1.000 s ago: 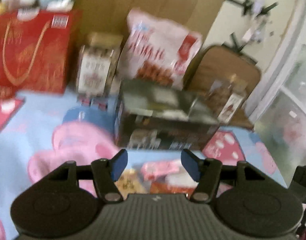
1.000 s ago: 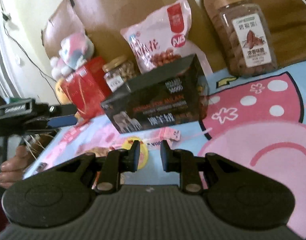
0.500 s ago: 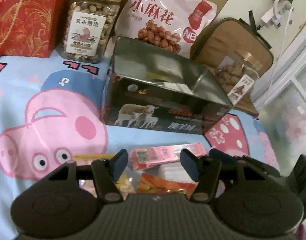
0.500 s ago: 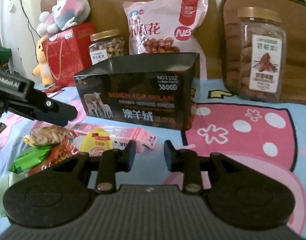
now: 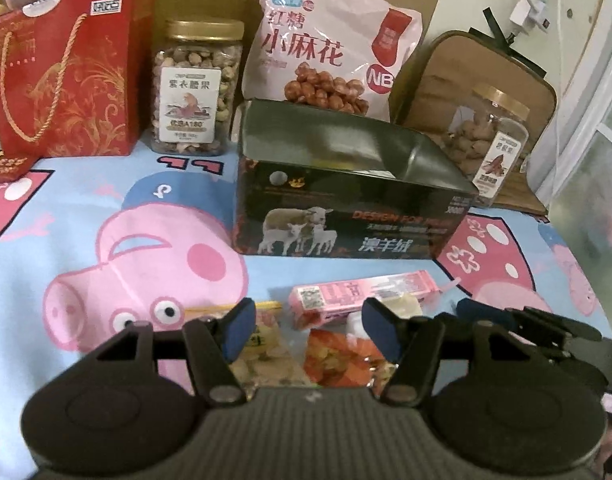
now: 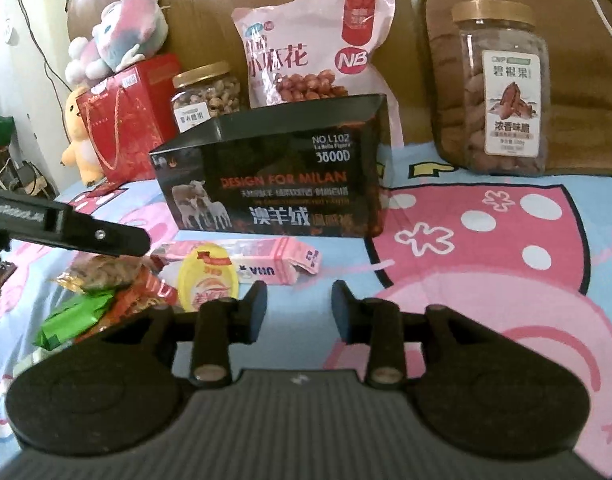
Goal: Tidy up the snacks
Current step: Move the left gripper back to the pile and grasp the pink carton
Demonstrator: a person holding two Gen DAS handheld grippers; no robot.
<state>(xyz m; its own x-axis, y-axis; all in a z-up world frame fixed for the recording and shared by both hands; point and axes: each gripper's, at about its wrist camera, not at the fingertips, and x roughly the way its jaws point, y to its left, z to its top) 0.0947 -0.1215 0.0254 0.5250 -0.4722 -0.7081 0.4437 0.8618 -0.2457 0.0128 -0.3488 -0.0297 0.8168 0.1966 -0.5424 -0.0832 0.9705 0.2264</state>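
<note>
A black open-topped box point(image 5: 346, 196) point(image 6: 273, 184) stands on the cartoon bedsheet. In front of it lies a pile of small snacks: a pink carton point(image 5: 362, 294) point(image 6: 265, 258), a yellow-lidded cup point(image 6: 207, 278), an orange packet point(image 5: 338, 356), a peanut packet point(image 5: 261, 344) point(image 6: 101, 274) and a green packet point(image 6: 73, 318). My left gripper point(image 5: 309, 328) hangs open just over the pile, with nothing between its blue pads. My right gripper point(image 6: 298, 300) is at the pile's right side; its jaws are opening and hold nothing. One left finger point(image 6: 85, 232) reaches over the peanut packet.
Along the back stand a red gift bag point(image 5: 65, 80), a nut jar point(image 5: 195, 92), a big pink snack bag point(image 5: 330, 48) and a second jar point(image 6: 504, 96) against a brown cushion point(image 6: 586, 60). Plush toys point(image 6: 117, 36) sit at the far left.
The left gripper has sunk closer to the snack pile. The right gripper's jaws have spread wider, and its view has rolled level.
</note>
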